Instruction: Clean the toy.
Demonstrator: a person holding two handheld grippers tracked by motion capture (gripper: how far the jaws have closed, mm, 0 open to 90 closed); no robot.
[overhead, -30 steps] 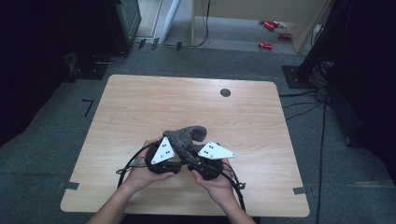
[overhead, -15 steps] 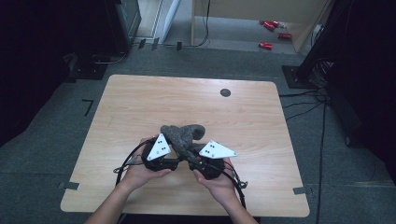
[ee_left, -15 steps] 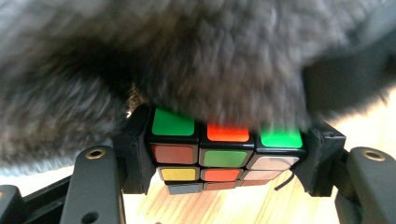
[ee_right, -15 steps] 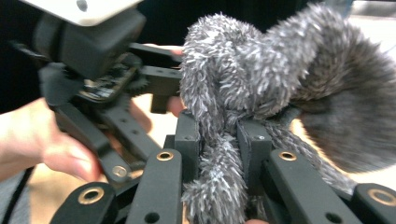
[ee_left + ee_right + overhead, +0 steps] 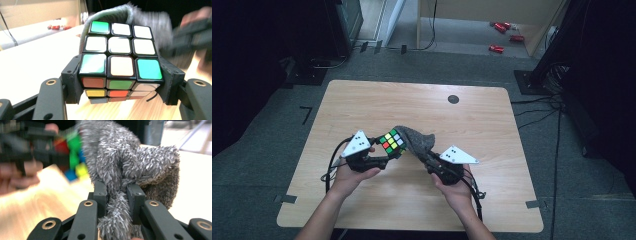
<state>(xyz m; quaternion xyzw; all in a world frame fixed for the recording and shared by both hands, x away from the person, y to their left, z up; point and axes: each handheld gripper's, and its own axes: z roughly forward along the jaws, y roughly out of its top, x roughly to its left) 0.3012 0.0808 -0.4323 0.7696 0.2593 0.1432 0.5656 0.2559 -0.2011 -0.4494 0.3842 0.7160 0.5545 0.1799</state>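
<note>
A scrambled colour cube (image 5: 392, 141) is held above the wooden table (image 5: 362, 105), clamped between the jaws of my left gripper (image 5: 384, 157). In the left gripper view the cube (image 5: 119, 60) sits pressed by both pads (image 5: 72, 77), with mostly white and green tiles on top. A fuzzy grey cloth (image 5: 418, 141) hangs beside the cube at its right and touches its far side. My right gripper (image 5: 432, 161) is shut on a fold of that cloth (image 5: 125, 170), which bunches up between its fingers (image 5: 136, 195).
A small dark round mark (image 5: 453, 99) lies near the table's far edge. Grey carpet surrounds the table, with red items (image 5: 497, 48) on the floor beyond. Cables trail from both grippers toward the near edge.
The two grippers have drawn apart. The cloth, which covered the cube before, has slid off to the right, and the cube's coloured faces now show.
</note>
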